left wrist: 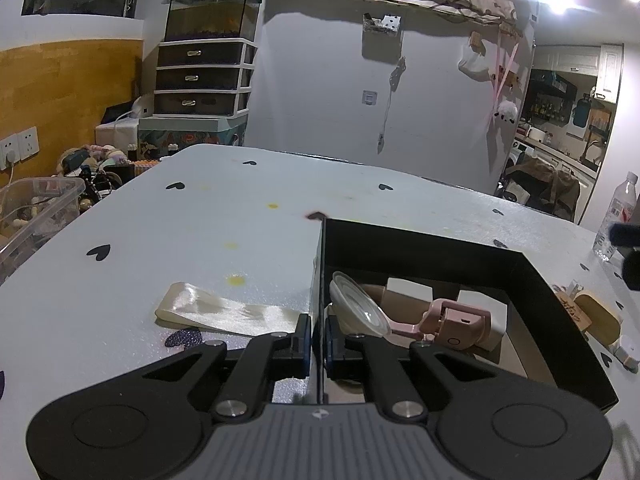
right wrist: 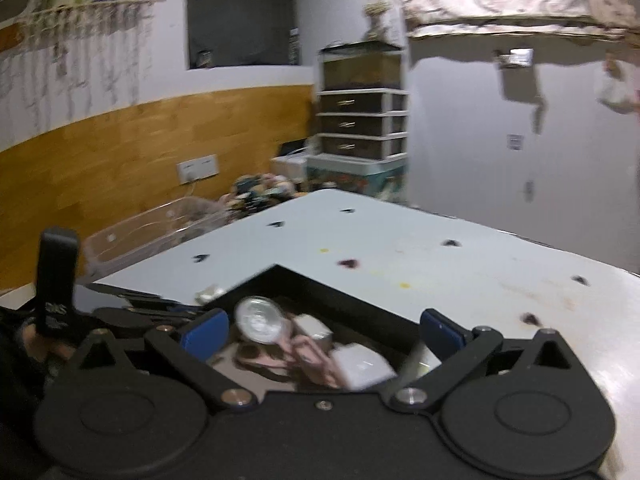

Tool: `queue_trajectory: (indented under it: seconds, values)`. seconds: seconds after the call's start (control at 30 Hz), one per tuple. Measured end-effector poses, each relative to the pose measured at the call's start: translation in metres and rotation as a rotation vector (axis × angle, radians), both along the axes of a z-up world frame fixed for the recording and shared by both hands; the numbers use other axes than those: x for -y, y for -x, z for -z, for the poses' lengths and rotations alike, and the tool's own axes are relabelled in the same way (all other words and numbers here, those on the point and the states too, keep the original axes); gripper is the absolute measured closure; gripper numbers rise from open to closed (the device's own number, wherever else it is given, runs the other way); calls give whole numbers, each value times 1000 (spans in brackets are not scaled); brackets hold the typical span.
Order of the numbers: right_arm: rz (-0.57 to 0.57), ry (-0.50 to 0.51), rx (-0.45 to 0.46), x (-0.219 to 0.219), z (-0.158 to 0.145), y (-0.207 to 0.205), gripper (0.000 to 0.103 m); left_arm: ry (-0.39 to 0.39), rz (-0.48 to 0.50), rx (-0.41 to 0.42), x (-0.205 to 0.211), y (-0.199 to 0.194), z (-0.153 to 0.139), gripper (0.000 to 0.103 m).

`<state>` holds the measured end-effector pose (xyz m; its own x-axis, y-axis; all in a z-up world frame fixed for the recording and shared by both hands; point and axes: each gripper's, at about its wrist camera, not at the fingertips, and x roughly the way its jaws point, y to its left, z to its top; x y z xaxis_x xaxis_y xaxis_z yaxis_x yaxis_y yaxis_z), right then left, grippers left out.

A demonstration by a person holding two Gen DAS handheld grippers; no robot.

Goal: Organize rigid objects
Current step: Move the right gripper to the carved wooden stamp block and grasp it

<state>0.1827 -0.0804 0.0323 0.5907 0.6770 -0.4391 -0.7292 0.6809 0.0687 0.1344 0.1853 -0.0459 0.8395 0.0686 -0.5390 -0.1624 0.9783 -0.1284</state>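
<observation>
On the white table [left wrist: 240, 208] with its black heart marks, the left wrist view shows the left claw [left wrist: 318, 340] closed narrow on the left wall of a black box [left wrist: 532, 280], one blue pad outside the wall and one inside, pressing it between them. Inside the box lie a clear round lid [left wrist: 358, 304], tilted against the left wall, a pink device [left wrist: 456, 322] just beside it, and white blocks [left wrist: 476, 304] behind. Left of the box, a cream ribbon [left wrist: 224, 312] lies flat on the table, touching the claw's outer finger. To the right of the box sit a wooden-topped item [left wrist: 598, 312] and, near the table's far edge, a plastic bottle [left wrist: 618, 212].

From the right wrist view, blurred, the right claw [right wrist: 322, 334] stands wide, its blue pads [right wrist: 204, 332] well apart with nothing pressed between them. It hangs above the open black box [right wrist: 352, 300], whose far corner points away from the camera. The clear round lid [right wrist: 260, 318], the pink device [right wrist: 312, 354] and a white block [right wrist: 366, 364] show inside. At the left edge, part of the other claw and a gloved hand [right wrist: 24, 344] are visible, too blurred to detail.
</observation>
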Motion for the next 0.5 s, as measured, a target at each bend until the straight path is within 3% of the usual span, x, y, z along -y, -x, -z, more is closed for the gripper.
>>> queue_trajectory:
  seconds: [0.17,0.5]
  values:
    - [133,10,-14,31,21,3,0,-8,-7,3,2,0,0,97]
    - [323,20,-154,68,72,-27,7,-35,-31,4,9,4,-2,99]
